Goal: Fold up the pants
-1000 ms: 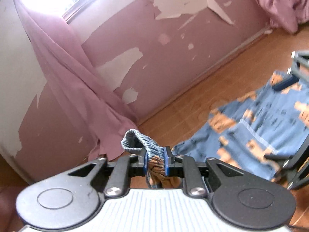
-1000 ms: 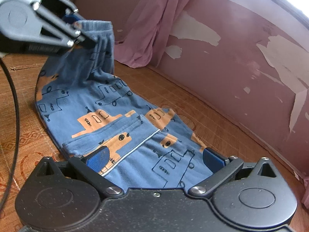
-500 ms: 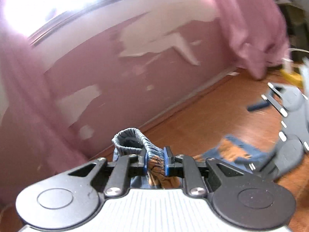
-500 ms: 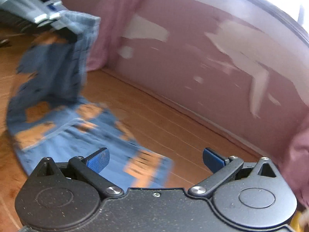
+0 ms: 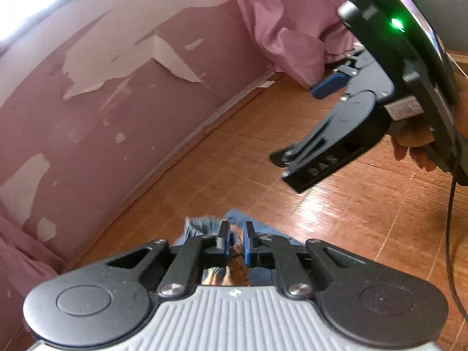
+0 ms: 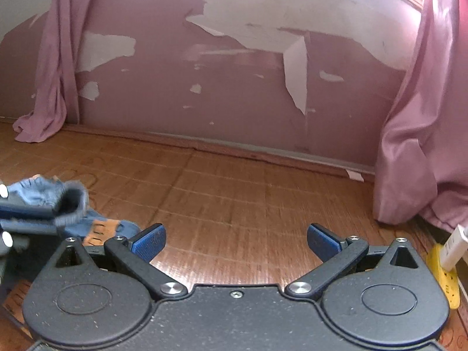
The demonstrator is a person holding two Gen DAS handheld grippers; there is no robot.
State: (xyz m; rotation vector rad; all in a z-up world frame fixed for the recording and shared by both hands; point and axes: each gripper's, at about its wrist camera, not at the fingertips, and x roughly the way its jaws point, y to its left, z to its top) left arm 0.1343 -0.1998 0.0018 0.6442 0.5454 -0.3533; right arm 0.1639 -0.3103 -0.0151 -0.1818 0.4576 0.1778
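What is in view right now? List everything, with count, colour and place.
pants: one, blue with orange print, bunched on the floor, waistband pinched in the left gripper
curtains: two, pink, hanging at either end of the wall and pooling on the floor
wall: one, pink with peeled white patches, behind the floor
floor: one, brown wood pattern, under everything
power strip: one, yellow, at the right edge by the curtain, with a white plug in it
cable: one, black, trailing from the right gripper
left gripper: one, black with blue fingers, shut on the pants
right gripper: one, black with blue fingers, open, holding nothing
hand: one, gripping the right gripper
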